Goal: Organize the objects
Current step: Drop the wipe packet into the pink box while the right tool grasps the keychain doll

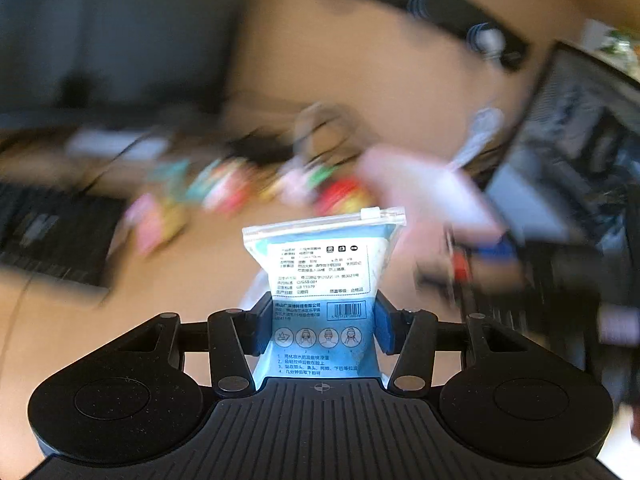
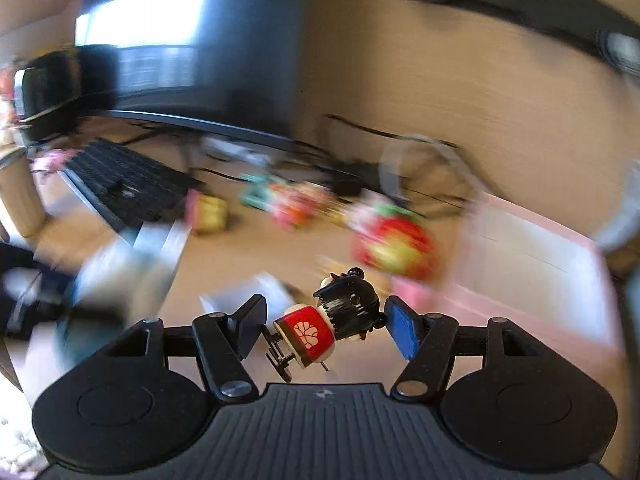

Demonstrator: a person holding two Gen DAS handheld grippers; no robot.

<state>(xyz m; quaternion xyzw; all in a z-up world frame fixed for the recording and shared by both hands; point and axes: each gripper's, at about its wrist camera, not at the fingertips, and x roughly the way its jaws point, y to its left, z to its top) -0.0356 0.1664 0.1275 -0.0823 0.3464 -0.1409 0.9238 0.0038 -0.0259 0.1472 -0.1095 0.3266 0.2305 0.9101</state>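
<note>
Nearest the lens, the left gripper [image 1: 322, 320] is clamped on a blue zip-seal packet [image 1: 324, 272], its pads squeezing the lower half so the printed top flares above the fingertips. The right gripper [image 2: 326, 322] has a small doll figure [image 2: 332, 320] lying tilted between its fingers, black hair at the right pad; whether both pads press it I cannot tell. Carry both steadily and level, since the doll looks loosely seated. Beyond the fingers lies a blurred pink tray [image 2: 532, 264].
</note>
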